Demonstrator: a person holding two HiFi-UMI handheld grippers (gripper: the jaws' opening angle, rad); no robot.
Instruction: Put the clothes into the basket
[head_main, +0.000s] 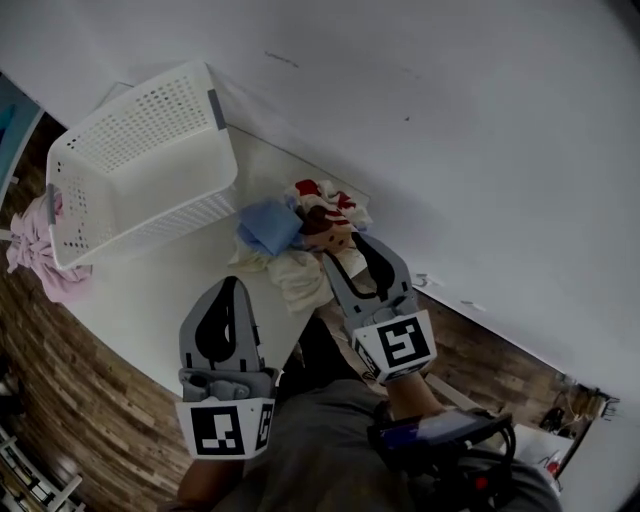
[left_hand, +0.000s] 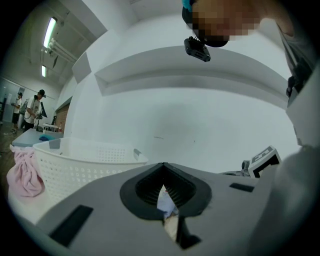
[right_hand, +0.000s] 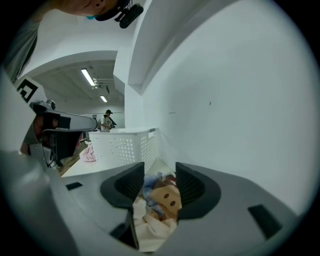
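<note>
A pile of clothes (head_main: 305, 235) lies on the white table (head_main: 150, 300) against the wall: a blue piece (head_main: 268, 226), cream cloth and a red-and-white piece. The empty white basket (head_main: 140, 165) stands to its left. My right gripper (head_main: 343, 250) has its tips at the pile's near edge, jaws open. In the right gripper view (right_hand: 160, 182) the clothes (right_hand: 160, 202) show between the jaws without being pressed by the pads. My left gripper (head_main: 233, 285) hovers over the table in front of the basket, jaws shut and empty (left_hand: 162, 181).
A pink cloth (head_main: 40, 255) hangs over the table's left edge beside the basket. The white wall (head_main: 450, 150) runs right behind the pile. Brick-patterned floor lies below the table's near edge. People stand far off in the room (left_hand: 32, 110).
</note>
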